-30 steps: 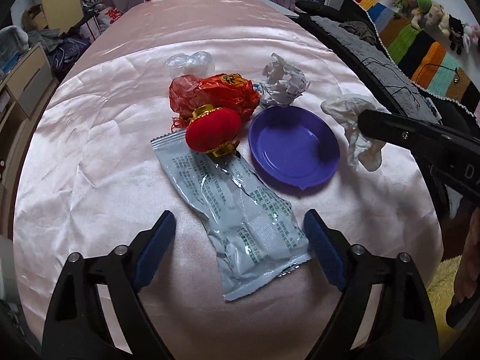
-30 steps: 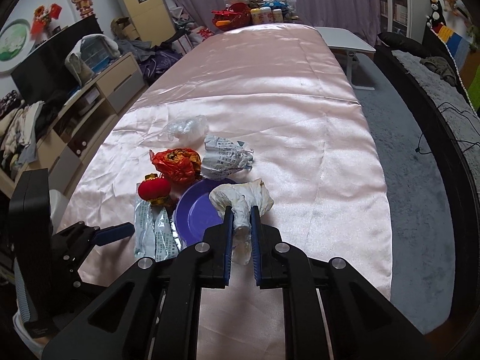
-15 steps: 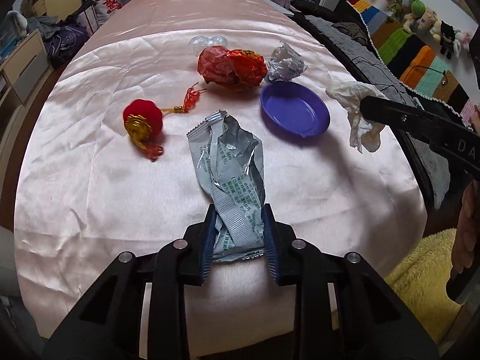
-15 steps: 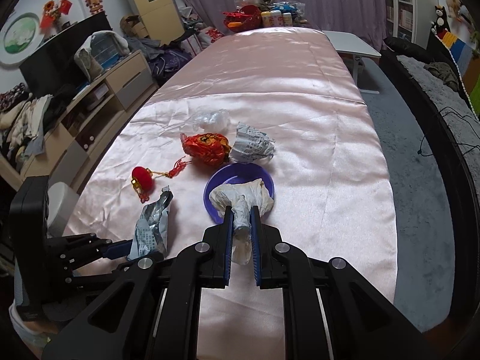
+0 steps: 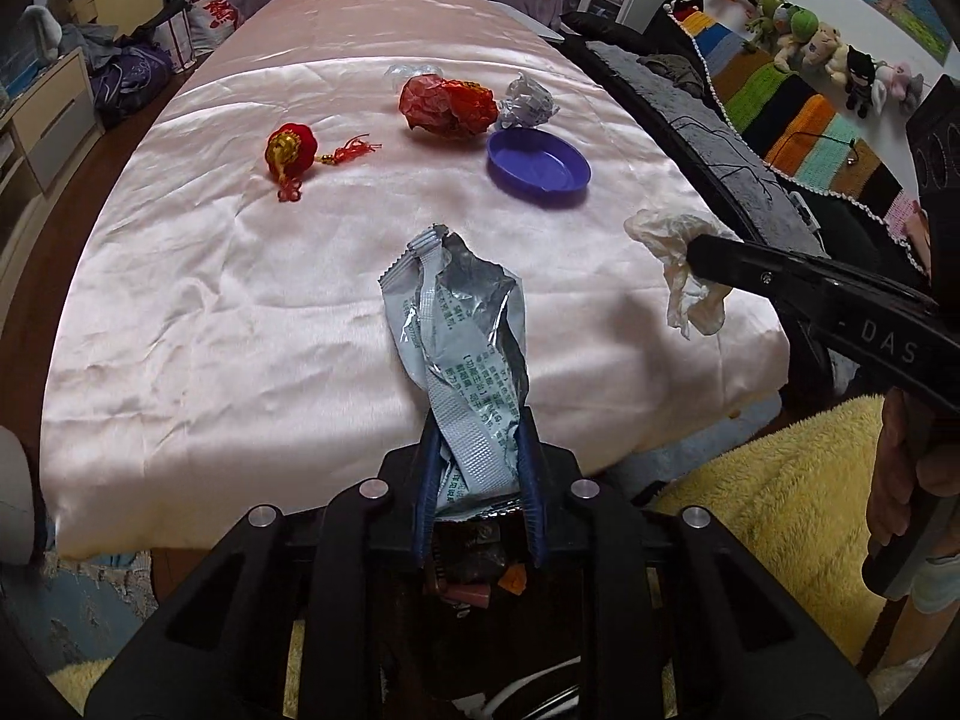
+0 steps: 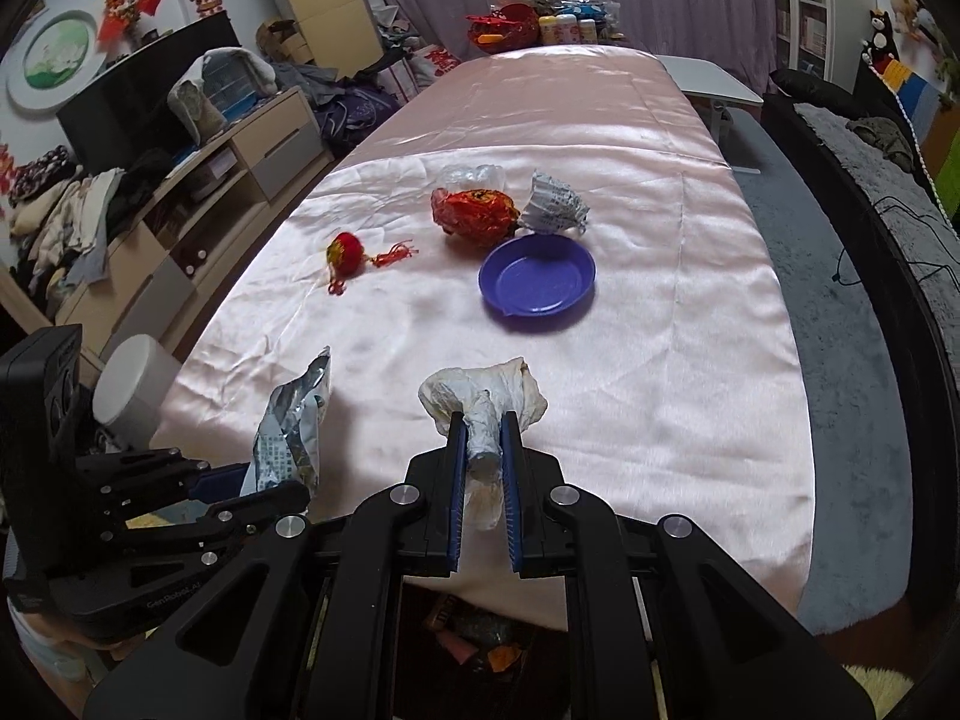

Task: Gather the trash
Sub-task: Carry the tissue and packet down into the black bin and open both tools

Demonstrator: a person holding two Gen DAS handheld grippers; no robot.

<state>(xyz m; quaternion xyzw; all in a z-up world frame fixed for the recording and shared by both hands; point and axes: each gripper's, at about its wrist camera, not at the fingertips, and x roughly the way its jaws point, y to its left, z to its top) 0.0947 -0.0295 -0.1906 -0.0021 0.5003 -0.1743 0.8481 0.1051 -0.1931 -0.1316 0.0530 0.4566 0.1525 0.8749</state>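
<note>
A crumpled silver wrapper (image 5: 462,324) sticks up from my left gripper (image 5: 477,432), whose jaws are closing with their blue pads pressing its lower end, at the near edge of the pink table (image 5: 210,312). In the right wrist view the wrapper (image 6: 294,420) hangs at the left, beside the left gripper (image 6: 264,480). My right gripper (image 6: 483,420) is shut on a wadded white tissue (image 6: 480,390); the left wrist view shows that tissue (image 5: 666,234) at the right. Below both grippers, a dark bin (image 5: 474,564) with scraps shows past the table edge.
Farther back on the cloth lie a red crumpled wrapper (image 5: 450,105), a ball of printed paper (image 5: 528,105), clear plastic (image 5: 414,72), a red lantern ornament (image 5: 291,147) and a purple plate (image 5: 540,165). A black sofa (image 5: 690,120) runs along the right; a yellow rug (image 5: 780,480) lies below.
The left gripper closed on the silver wrapper and drew it back to the near table edge. The lantern rolled off it to the left. The right gripper also pulled back with the tissue.
</note>
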